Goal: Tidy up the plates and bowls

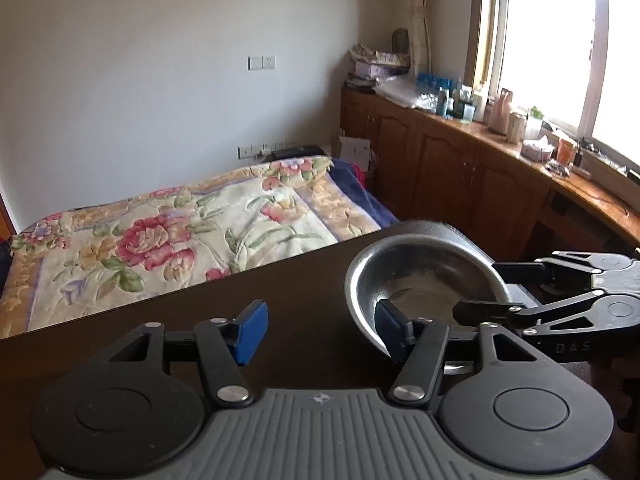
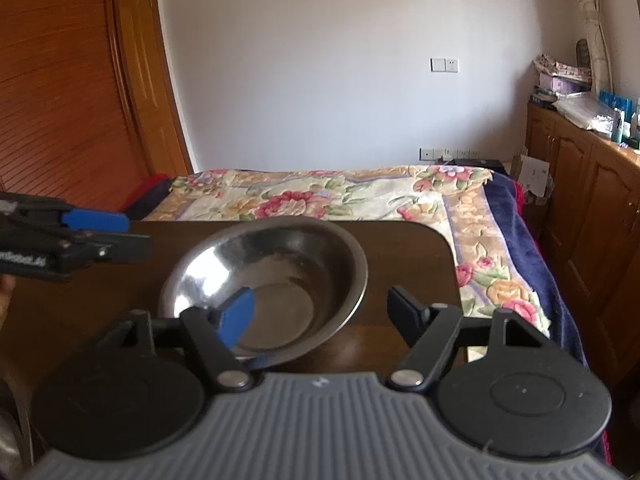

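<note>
Ahead of me at twelve o'clock lies a bed under a floral quilt [image 2: 320, 196], below a white wall with a switch plate [image 2: 444, 65]. A wooden wardrobe [image 2: 60, 92] stands at ten o'clock, cluttered wooden cabinets [image 1: 460, 160] at two, beneath a bright window [image 1: 560, 40].

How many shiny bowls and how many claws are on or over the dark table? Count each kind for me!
Round shiny steel bowl: 1
Black claws with blue pads: 2, the left claw and the right claw, both open
Dark brown wooden table: 1
Total: 4
</note>
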`<state>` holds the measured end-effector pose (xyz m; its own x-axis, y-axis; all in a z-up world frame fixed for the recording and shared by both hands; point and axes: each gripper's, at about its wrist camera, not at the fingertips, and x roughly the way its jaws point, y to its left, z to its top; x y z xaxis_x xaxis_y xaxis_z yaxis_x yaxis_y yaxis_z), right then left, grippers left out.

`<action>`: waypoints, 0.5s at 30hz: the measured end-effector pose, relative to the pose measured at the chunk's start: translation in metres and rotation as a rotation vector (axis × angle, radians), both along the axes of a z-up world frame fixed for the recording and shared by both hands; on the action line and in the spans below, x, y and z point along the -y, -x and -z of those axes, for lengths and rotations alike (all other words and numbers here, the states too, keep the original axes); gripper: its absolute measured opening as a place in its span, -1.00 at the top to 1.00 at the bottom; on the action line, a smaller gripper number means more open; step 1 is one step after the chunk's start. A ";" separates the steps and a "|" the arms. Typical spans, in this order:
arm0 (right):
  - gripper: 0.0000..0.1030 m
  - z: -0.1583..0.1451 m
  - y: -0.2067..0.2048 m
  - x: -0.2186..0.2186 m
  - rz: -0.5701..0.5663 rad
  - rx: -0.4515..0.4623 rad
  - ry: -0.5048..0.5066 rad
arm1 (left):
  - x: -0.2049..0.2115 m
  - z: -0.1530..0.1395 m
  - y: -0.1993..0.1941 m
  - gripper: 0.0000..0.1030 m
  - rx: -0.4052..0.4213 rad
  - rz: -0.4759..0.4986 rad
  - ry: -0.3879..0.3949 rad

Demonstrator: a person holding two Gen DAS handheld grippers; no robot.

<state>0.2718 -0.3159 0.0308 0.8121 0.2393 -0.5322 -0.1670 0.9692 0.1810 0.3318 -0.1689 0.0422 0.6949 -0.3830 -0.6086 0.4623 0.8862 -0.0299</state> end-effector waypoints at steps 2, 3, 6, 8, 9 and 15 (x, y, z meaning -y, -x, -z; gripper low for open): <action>-0.40 -0.001 -0.001 0.000 -0.005 -0.002 -0.008 | 0.002 0.004 -0.007 -0.65 -0.031 0.011 -0.009; -0.40 -0.001 -0.001 0.000 -0.006 -0.002 -0.007 | 0.004 0.006 -0.010 -0.63 -0.048 0.017 -0.015; -0.37 -0.001 -0.002 0.000 -0.012 -0.006 -0.003 | 0.006 0.008 -0.018 -0.54 -0.080 0.027 -0.008; -0.35 0.000 -0.002 0.001 -0.014 -0.006 -0.004 | 0.008 0.008 -0.021 -0.43 -0.104 0.038 0.003; -0.34 -0.001 -0.005 0.002 -0.014 -0.008 -0.005 | 0.010 0.008 -0.023 -0.40 -0.115 0.045 0.003; 0.24 0.002 -0.009 0.003 -0.020 -0.035 -0.011 | 0.018 0.007 -0.017 0.10 -0.128 0.077 0.000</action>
<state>0.2804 -0.3188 0.0284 0.7880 0.2609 -0.5577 -0.1794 0.9638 0.1974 0.3483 -0.1871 0.0354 0.5804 -0.4322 -0.6902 0.5216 0.8481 -0.0925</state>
